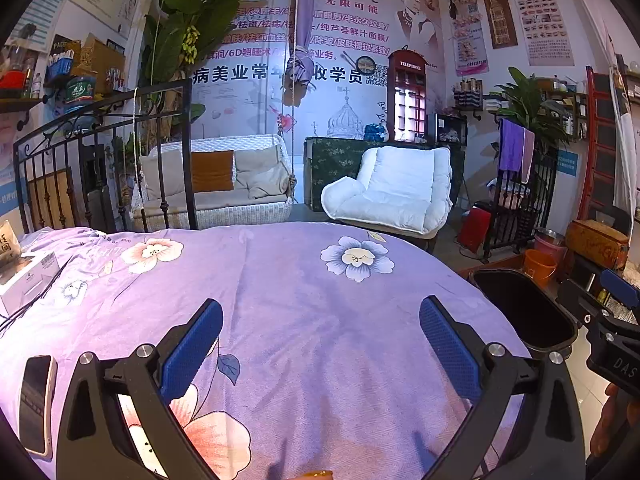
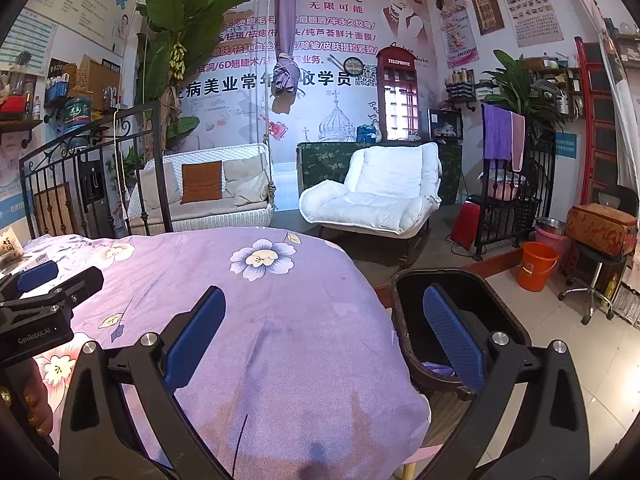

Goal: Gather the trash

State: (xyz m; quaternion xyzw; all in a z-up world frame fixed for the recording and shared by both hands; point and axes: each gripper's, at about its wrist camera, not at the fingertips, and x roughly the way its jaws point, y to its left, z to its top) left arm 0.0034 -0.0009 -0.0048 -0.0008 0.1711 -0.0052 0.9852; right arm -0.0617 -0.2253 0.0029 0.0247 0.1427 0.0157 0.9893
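Observation:
My left gripper [image 1: 320, 344] is open above the purple flowered bedsheet [image 1: 304, 300], with nothing between its blue pads. My right gripper [image 2: 324, 332] is open too, its left finger over the sheet [image 2: 280, 320] and its right finger over the dark trash bin [image 2: 508, 316]. The bin [image 1: 524, 308] stands on the floor at the bed's right edge, and something purple [image 2: 438, 369] lies at its bottom. Each gripper shows in the other's view: the right gripper [image 1: 616, 312] at the right edge, the left gripper [image 2: 44, 280] at the left edge. I see no loose trash on the sheet between the fingers.
A white box [image 1: 24, 280] and a packet lie at the bed's far left; a phone [image 1: 36, 400] lies near the left finger. A black iron bedframe [image 1: 100, 140], a wicker swing sofa [image 1: 216, 188] and a white armchair [image 1: 396, 192] stand behind. An orange bucket [image 2: 536, 266] and a stool [image 2: 596, 276] are on the tiled floor at right.

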